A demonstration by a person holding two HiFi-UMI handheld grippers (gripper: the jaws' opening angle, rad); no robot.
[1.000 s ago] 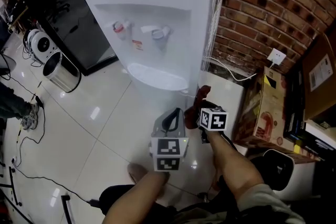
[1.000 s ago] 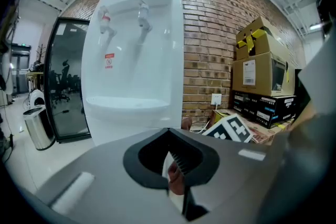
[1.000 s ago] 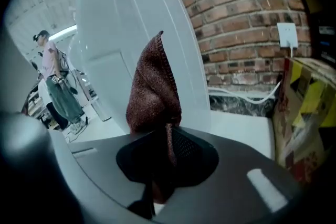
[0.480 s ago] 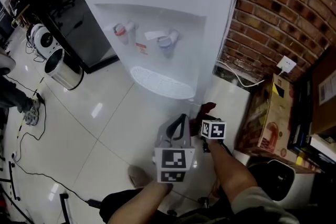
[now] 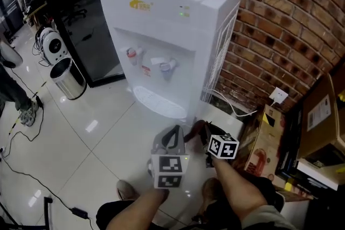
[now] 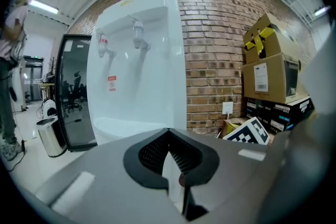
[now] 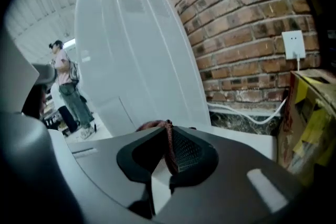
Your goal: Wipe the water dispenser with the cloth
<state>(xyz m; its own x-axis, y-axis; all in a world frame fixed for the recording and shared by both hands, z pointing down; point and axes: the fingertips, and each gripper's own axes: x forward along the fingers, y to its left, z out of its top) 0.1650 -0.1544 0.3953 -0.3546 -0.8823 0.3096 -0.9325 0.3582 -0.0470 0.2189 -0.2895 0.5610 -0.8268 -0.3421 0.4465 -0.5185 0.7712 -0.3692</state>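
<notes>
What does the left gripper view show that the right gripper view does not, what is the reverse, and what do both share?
Only the left gripper view: the taps, the steel bin and the glass door. Only the right gripper view: the dark red cloth pinched in the right tongs, and the white cable. Both: the water dispenser, the brick wall and the wall socket.

The left forearm (image 5: 135, 211) and right forearm (image 5: 237, 188) rise from the bottom edge of the head view, side by side at lower centre. The left gripper (image 5: 172, 136) has its jaws pressed together, empty. Just to its right, the right gripper (image 5: 199, 131) pinches a dark red cloth (image 7: 169, 148)
</notes>
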